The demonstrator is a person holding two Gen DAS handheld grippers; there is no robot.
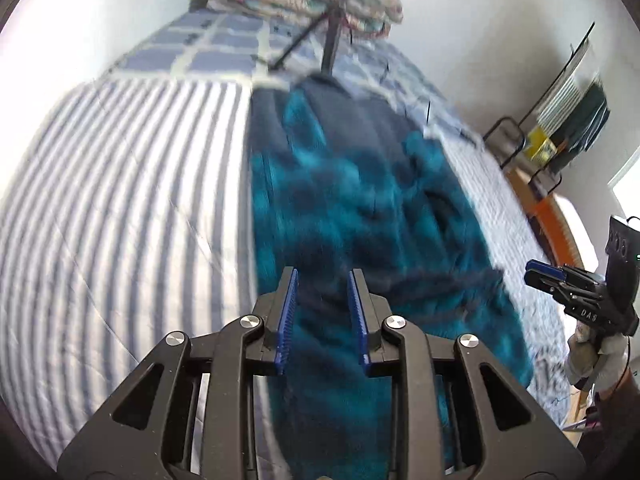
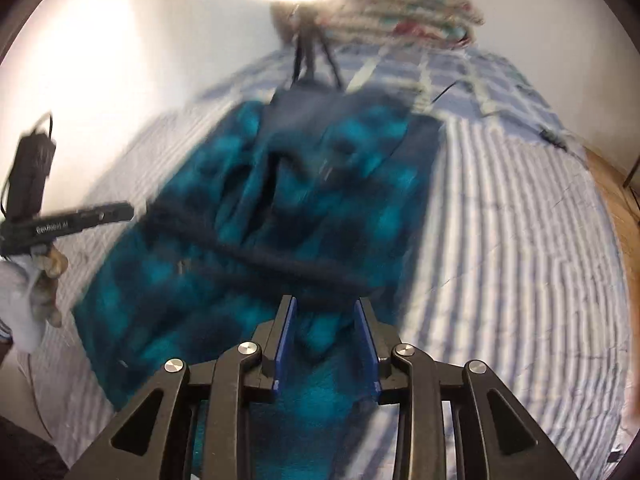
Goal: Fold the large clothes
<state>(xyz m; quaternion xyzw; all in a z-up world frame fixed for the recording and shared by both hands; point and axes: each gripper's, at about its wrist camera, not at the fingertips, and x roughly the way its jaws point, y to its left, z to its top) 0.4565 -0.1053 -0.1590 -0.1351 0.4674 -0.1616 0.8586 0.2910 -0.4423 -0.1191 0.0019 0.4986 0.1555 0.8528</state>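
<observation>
- Teal-and-navy plaid garment (image 1: 360,200) lies spread lengthwise on the striped bedsheet (image 1: 120,200), its far end toward 12 o'clock by a tripod (image 1: 332,40).
- Left gripper (image 1: 322,276) hangs over the near cloth at 6 o'clock, jaws partly apart, nothing pinched between them.
- Right gripper (image 2: 325,304) likewise stands partly apart above a dark fold; no cloth is seen clamped.
- Folded quilt (image 2: 408,8) sits at 12 o'clock.
</observation>
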